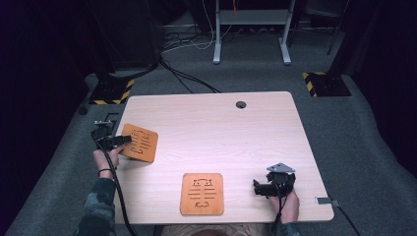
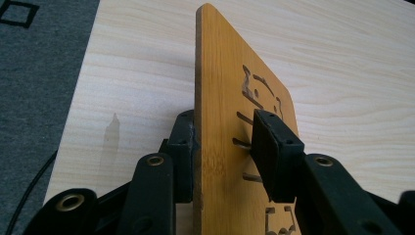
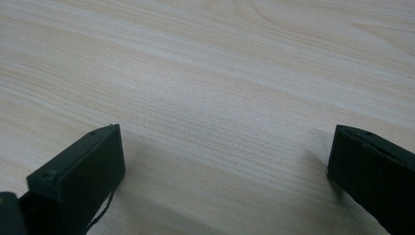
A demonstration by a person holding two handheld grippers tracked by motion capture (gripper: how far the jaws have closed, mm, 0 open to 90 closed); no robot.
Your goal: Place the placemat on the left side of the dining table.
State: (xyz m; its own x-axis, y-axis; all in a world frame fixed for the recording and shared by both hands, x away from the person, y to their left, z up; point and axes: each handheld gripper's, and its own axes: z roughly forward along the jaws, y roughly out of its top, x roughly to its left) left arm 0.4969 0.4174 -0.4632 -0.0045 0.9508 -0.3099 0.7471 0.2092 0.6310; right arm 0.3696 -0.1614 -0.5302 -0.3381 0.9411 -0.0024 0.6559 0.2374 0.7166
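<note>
A wooden coaster (image 1: 141, 143) with cut-out slots lies near the table's left edge, raised at an angle. My left gripper (image 1: 122, 140) reaches over its near-left side. In the left gripper view the coaster (image 2: 220, 98) stands edge-on between the jaws of the left gripper (image 2: 225, 125). One pad (image 2: 183, 142) sits against its back and the other pad (image 2: 274, 147) stands a little off its carved face. A second coaster (image 1: 201, 193) lies flat at the front middle. My right gripper (image 1: 259, 188) rests at the front right; it (image 3: 225, 142) is wide open over bare wood.
The light wooden table (image 1: 221, 128) has a cable hole (image 1: 240, 104) near its far edge. Stand bases with yellow-black stripes (image 1: 112, 92) (image 1: 324, 83) and cables (image 1: 187, 78) lie on the grey carpet beyond. A metal frame (image 1: 251, 29) stands at the back.
</note>
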